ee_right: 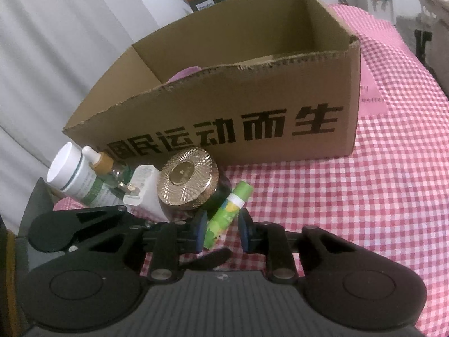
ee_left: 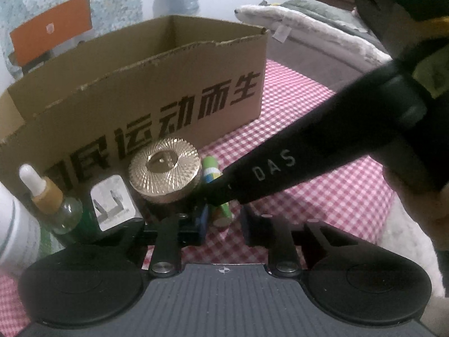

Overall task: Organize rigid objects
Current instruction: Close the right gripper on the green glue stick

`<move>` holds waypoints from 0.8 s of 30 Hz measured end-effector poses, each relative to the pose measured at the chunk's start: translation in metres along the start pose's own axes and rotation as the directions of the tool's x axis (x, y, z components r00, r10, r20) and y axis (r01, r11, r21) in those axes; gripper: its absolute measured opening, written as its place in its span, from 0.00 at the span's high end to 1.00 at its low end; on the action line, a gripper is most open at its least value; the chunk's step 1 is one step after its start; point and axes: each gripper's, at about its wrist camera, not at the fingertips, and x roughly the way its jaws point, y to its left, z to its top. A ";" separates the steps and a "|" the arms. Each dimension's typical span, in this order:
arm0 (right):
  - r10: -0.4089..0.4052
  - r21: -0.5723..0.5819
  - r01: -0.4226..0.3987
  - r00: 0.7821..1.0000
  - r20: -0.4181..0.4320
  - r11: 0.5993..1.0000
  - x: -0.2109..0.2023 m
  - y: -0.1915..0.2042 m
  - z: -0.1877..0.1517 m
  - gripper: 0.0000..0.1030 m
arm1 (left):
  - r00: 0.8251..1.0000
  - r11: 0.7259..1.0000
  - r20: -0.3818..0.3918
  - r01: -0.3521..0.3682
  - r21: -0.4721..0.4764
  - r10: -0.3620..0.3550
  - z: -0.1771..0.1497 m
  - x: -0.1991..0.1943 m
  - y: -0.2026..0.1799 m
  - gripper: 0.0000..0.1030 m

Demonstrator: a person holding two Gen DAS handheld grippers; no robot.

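Observation:
A green tube [ee_right: 226,213] lies on the checked cloth, its near end between the open fingers of my right gripper [ee_right: 221,229], not clamped. Beside it stand a gold-lidded jar [ee_right: 187,179], a white plug adapter [ee_right: 141,191], a dropper bottle [ee_right: 105,165] and a white bottle [ee_right: 71,170]. In the left wrist view my left gripper [ee_left: 223,224] is open around the green tube [ee_left: 217,193], near the gold-lidded jar [ee_left: 165,170]. My right gripper's black arm [ee_left: 308,148] crosses above the tube. An open cardboard box [ee_right: 252,106] stands behind.
The box [ee_left: 140,90] holds something pink [ee_right: 186,73] inside. The table has a red-and-white checked cloth [ee_right: 364,196], with a pink paper [ee_right: 371,95] by the box. The plug adapter [ee_left: 110,202] and dropper bottle [ee_left: 52,196] crowd the left.

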 end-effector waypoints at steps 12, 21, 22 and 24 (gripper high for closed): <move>0.017 0.040 -0.016 1.000 -0.021 0.999 -0.009 -0.009 -0.022 0.81 | 0.998 0.998 -0.014 0.064 0.005 -0.064 -0.014 -0.012 -0.013 0.82; 0.029 0.074 -0.027 0.999 -0.030 0.997 -0.018 -0.012 -0.026 0.80 | 0.998 0.998 -0.012 0.068 0.004 -0.068 -0.008 -0.013 -0.008 0.72; 0.029 0.075 -0.027 0.999 -0.021 0.997 -0.022 -0.012 -0.023 0.80 | 0.998 0.998 -0.012 0.068 0.000 -0.068 -0.007 -0.012 -0.007 0.72; 0.020 0.071 -0.019 1.000 -0.007 0.997 -0.028 -0.012 -0.017 0.80 | 0.998 0.998 -0.012 0.066 -0.009 -0.066 -0.005 -0.010 -0.005 0.71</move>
